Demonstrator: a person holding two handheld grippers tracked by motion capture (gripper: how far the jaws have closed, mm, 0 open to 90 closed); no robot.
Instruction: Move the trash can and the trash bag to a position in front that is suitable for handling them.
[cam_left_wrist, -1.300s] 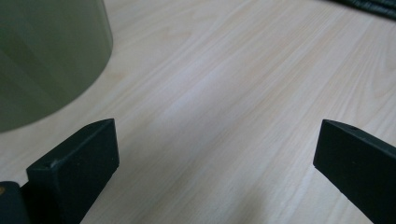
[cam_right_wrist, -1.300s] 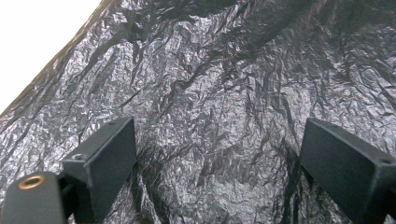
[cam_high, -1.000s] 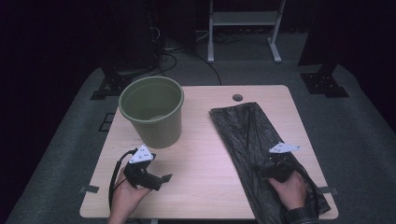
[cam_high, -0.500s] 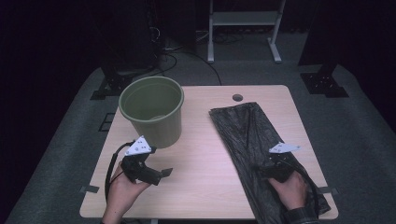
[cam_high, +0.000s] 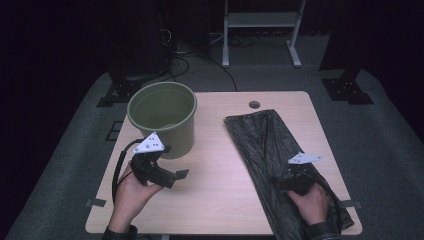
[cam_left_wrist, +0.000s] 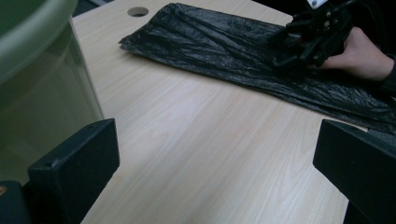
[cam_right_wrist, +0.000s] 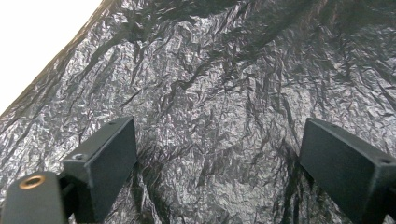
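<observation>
Left gripper (cam_high: 172, 176): held in the person's left hand (cam_high: 131, 192) over the near-left part of the table (cam_high: 215, 165), just in front of the bucket; jaws spread wide, nothing between them, pointing across the table toward the bag.
Right gripper (cam_high: 284, 181): held in the person's right hand (cam_high: 312, 202) low over the near part of the bag; jaws spread wide with crinkled plastic (cam_right_wrist: 219, 107) beneath them; whether the jaw tips touch the film cannot be told.
Bucket (cam_high: 162, 117): green, upright, at the far-left of the table; its open mouth faces up; contents cannot be made out.
Bag (cam_high: 270, 145): black plastic, lying flat and wrinkled on the right half of the table, running from near the table's round hole (cam_high: 254, 104) to the near edge, where its near end reaches the edge.
Open room: bare wood lies between bucket and bag, and between the two grippers, which are well apart.
</observation>
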